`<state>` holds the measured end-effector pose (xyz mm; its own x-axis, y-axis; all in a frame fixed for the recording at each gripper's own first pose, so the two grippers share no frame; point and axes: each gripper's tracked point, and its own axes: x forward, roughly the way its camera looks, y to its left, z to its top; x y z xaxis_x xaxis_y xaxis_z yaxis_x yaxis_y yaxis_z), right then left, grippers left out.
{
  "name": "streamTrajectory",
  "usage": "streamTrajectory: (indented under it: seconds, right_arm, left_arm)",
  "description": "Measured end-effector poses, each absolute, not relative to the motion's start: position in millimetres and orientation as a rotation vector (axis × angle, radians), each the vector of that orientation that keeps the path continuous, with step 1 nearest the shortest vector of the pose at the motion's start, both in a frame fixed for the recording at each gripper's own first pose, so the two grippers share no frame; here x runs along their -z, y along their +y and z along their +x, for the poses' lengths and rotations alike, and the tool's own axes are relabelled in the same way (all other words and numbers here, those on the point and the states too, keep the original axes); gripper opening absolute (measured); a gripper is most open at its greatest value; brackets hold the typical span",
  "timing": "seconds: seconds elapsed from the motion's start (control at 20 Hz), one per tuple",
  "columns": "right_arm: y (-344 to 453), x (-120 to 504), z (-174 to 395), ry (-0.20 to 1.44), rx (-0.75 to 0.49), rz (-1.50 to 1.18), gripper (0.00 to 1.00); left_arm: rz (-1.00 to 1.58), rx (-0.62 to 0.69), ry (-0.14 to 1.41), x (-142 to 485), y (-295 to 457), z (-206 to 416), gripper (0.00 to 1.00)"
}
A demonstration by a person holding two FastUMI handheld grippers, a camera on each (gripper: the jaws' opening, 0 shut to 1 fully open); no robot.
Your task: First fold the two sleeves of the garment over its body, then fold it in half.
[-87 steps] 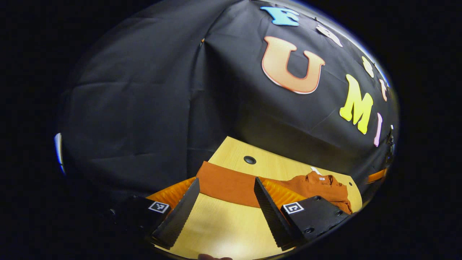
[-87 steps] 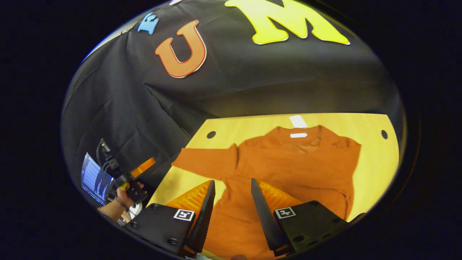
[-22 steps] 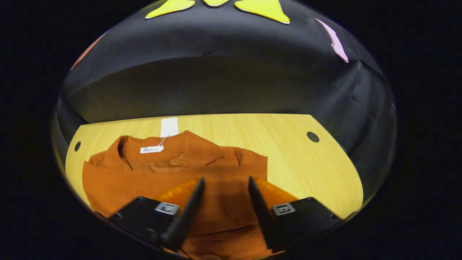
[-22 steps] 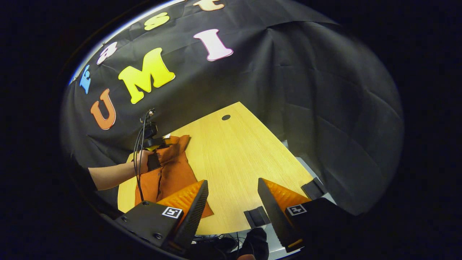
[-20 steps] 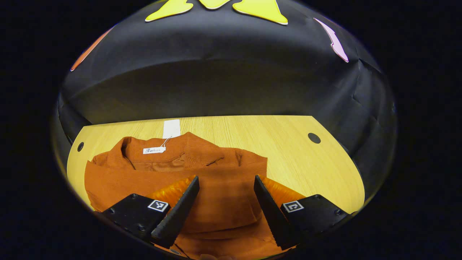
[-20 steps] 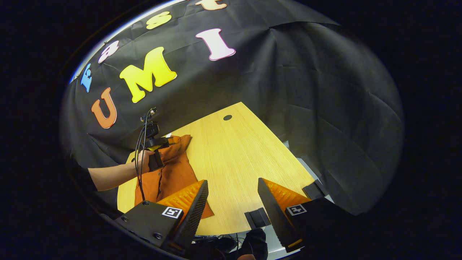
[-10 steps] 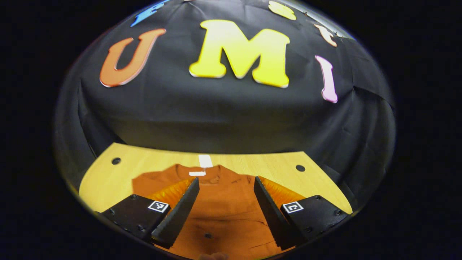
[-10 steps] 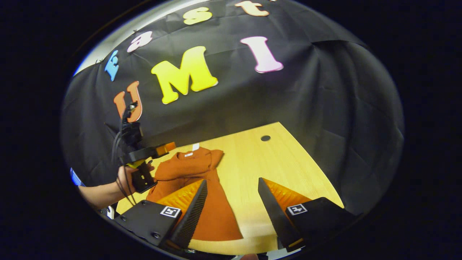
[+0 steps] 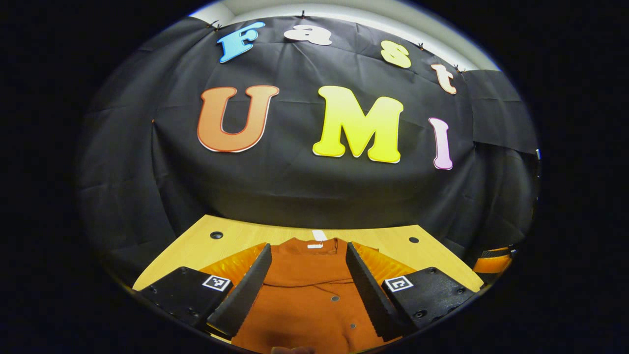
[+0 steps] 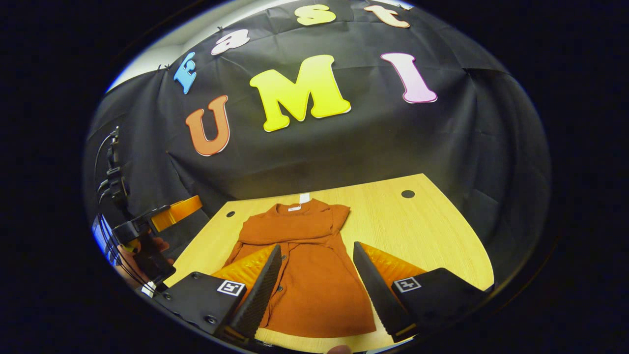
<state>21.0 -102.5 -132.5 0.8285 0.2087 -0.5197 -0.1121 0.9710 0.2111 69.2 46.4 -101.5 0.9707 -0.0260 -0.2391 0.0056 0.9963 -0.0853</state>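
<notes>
still unreadable: white neck label (image 10: 295, 208) on orange garment (image 10: 309, 265).

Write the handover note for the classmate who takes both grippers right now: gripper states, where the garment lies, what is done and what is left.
Left gripper: open, holding nothing, hovering over the garment's near half, pointed at the collar.
Right gripper: open, holding nothing, above the garment's hem end.
The garment lies flat on the wooden table, collar and white tag toward the booth wall, hem toward you.
Done: both sleeves appear folded across the body, leaving a narrow shape.
Left: the fold in half. I would probably take the hem corners and carry them up to the collar.
</notes>
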Motion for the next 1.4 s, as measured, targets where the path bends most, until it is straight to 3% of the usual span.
streamTrajectory:
  seconds: [0.2, 1.0, 1.2, 1.4]
  right_arm:
    - [-110, 144, 10, 0.568, -0.168, 0.09, 0.94]
    - [-205, 301, -85, 0.944, -0.076, -0.068, 0.95]
    - [-215, 326, -97, 0.998, -0.041, -0.075, 0.95]
    - [-200, 350, -93, 1.022, -0.033, -0.047, 0.95]
  left_arm:
    - [-0.138, 0.019, 0.33, 141, 76, 38, 0.98]
    - [-0.2, 0.099, 0.872, 331, 128, -125, 0.99]
    - [-0.314, 0.018, 0.934, 352, 139, -132, 0.99]
    - [-0.38, 0.028, 0.907, 352, 136, -127, 0.96]
